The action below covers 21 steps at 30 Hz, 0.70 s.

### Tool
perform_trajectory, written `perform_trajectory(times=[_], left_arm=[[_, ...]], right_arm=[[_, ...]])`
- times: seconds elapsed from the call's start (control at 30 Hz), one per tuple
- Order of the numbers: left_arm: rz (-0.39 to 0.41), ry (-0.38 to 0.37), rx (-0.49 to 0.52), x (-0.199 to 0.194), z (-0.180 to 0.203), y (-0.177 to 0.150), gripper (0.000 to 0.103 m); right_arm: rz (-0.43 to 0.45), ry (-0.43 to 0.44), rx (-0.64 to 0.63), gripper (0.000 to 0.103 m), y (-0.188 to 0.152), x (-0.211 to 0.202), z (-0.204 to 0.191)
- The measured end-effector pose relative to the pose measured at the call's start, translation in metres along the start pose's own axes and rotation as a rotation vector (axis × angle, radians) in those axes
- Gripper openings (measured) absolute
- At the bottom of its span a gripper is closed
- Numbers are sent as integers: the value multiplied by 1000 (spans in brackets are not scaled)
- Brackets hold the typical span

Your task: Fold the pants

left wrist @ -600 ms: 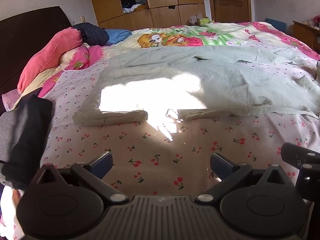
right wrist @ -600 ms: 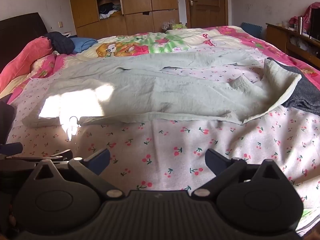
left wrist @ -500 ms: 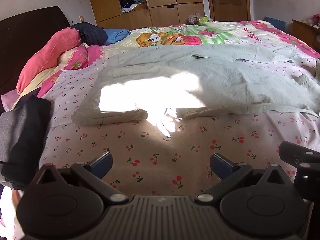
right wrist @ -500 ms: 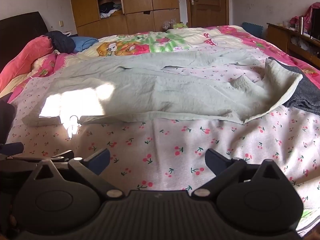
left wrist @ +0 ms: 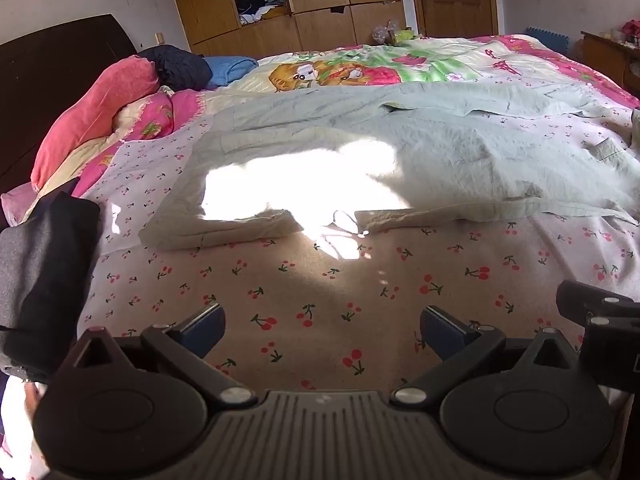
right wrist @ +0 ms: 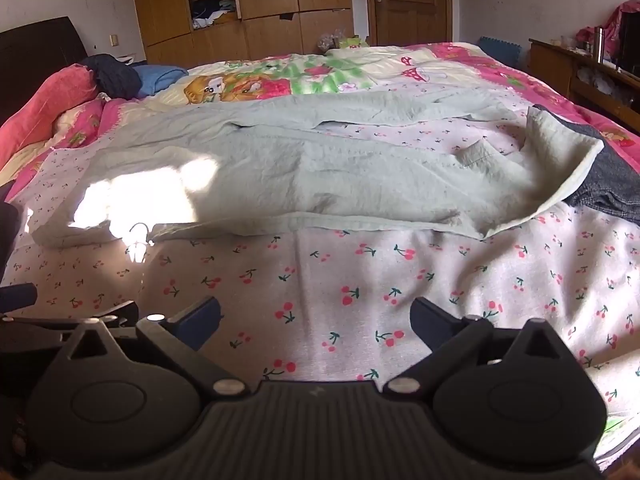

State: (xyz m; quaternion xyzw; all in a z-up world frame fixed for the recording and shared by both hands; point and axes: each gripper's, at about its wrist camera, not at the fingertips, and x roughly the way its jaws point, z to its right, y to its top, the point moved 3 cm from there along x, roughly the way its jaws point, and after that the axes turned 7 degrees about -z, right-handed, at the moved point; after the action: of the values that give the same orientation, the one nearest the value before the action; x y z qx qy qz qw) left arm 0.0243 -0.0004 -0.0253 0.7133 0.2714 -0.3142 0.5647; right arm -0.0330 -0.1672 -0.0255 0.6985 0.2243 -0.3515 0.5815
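Pale green pants (left wrist: 440, 160) (right wrist: 320, 172) lie spread flat across the bed, waistband at the left in a bright sun patch, legs running to the right. One leg end drapes over dark jeans (right wrist: 604, 176). My left gripper (left wrist: 322, 326) hovers open over the cherry-print sheet, short of the waistband, nothing between its blue pads. My right gripper (right wrist: 314, 322) is likewise open above the sheet, in front of the near leg's hem. In the left wrist view, part of the right gripper (left wrist: 600, 320) shows at the right edge.
The cherry-print sheet (right wrist: 360, 280) covers the near part of the bed. Pink pillows (left wrist: 100, 108) and a dark headboard (left wrist: 40, 72) are at the left, a folded dark garment (left wrist: 44, 276) near left. A cartoon quilt (right wrist: 300, 76), wardrobe (left wrist: 300, 0) and door (right wrist: 408, 0) lie beyond. A wooden shelf (right wrist: 580, 72) stands right.
Both views have crept slightly closer to the pants. The pants have not moved and both grippers stay open.
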Motion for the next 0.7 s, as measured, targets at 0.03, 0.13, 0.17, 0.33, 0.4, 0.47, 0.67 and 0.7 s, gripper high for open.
perform_trajectory(times=[0.03,0.13,0.17,0.33,0.4,0.47,0.67,0.7], left_arm=[[-2,-3,-5,0,-1,0,103],[-6,-15,-18,0,-4,0,103],[-5,-15,-18,1,-3,1,103],[4,-10,-5,-1,-1,0,103],[2,-21,-12,-1,-2,1,103],[1,-23,-14,-1,-2,1,103],[-5,-22,-12,0,-2,1,103],[-4,-23,-12,0,-2,1,103]], right_arm=[[-4,-5,1,100,0,1,0],[-16,-22,0,100,-1,4,1],[-18,-24,-1,100,-1,4,1],[-23,-39,-12,100,-1,7,0],[-27,-43,-8,100,-1,8,1],[-31,-46,-7,100,-1,8,1],[-32,-49,-11,100,-1,9,1],[-32,-49,-11,100,-1,9,1]])
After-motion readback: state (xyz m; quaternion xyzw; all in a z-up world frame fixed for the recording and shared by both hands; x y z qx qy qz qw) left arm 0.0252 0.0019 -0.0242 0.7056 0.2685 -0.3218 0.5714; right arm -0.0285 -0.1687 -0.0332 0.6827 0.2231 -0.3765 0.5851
